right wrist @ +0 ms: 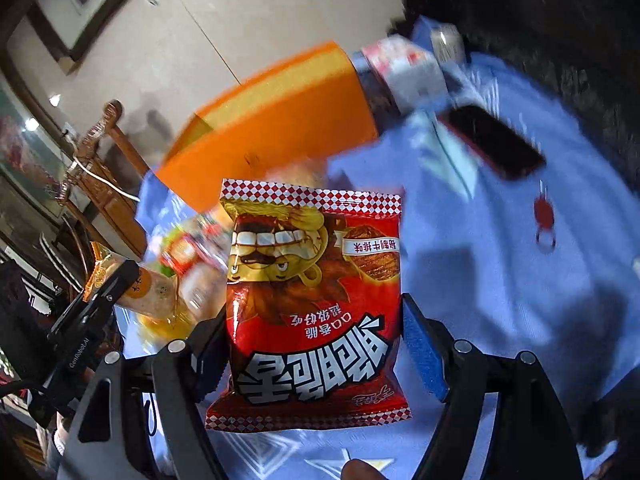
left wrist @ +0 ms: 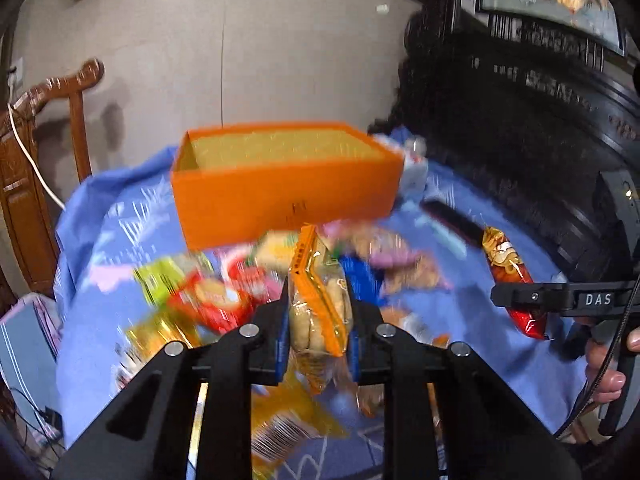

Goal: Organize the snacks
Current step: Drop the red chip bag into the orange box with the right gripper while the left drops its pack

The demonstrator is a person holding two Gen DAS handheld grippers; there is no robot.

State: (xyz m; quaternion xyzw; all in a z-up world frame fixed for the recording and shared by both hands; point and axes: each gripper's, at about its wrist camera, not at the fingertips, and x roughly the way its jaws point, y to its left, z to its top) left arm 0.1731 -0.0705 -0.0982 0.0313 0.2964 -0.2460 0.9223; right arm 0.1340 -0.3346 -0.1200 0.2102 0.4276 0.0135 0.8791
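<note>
My left gripper [left wrist: 318,284] is shut on a clear biscuit packet with an orange stripe [left wrist: 316,312], held above the pile of loose snack packets [left wrist: 216,296] on the blue cloth. An open orange box [left wrist: 280,184] stands just beyond the pile. In the right wrist view a red snack packet [right wrist: 316,300] with a cartoon face sits between the pads of my right gripper [right wrist: 314,312], which grips it by its sides. The orange box [right wrist: 272,128] lies behind it. From the left wrist view, the right gripper [left wrist: 516,298] shows at the right with the red packet [left wrist: 508,276].
A dark phone [right wrist: 496,140] and a red key ring [right wrist: 544,216] lie on the blue cloth [right wrist: 500,280]. A labelled bottle [right wrist: 400,72] is beside the box. A wooden chair [left wrist: 44,152] stands at the left, dark carved furniture [left wrist: 540,120] at the right.
</note>
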